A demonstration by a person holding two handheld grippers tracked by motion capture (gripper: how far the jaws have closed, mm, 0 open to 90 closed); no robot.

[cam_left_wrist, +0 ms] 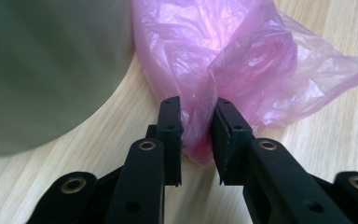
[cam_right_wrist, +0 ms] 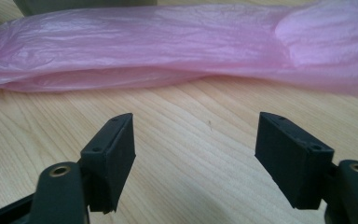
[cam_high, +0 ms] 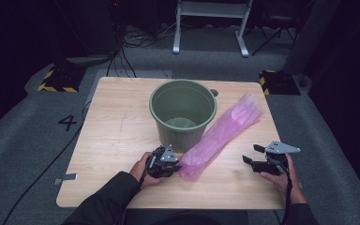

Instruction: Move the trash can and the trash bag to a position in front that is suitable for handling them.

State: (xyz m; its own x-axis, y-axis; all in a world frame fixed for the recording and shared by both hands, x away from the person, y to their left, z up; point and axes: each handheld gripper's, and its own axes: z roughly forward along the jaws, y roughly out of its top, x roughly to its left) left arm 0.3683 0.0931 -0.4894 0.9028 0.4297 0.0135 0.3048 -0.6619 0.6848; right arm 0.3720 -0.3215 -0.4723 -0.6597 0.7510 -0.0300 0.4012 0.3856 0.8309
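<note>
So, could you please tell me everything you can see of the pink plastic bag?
The pink plastic bag is thin, translucent and crinkled film, rolled or folded into a long bundle. It lies flat on the wooden table, slanting from near the front edge toward the far right, beside the green bucket. The left gripper pinches its near end; the right gripper stands open beside it, apart.

In the high view the table (cam_high: 122, 136) was evenly lit from above while the far floor and room fell into deep darkness. Shadows on the wood were soft and faint. The picture was slightly soft, without glare. In the left gripper view the green bucket (cam_left_wrist: 46, 70) at the left was blurred and dim, the pink bag (cam_left_wrist: 242, 60) bright and sharp. The right gripper view was bright, its far bag mildly soft.
</note>
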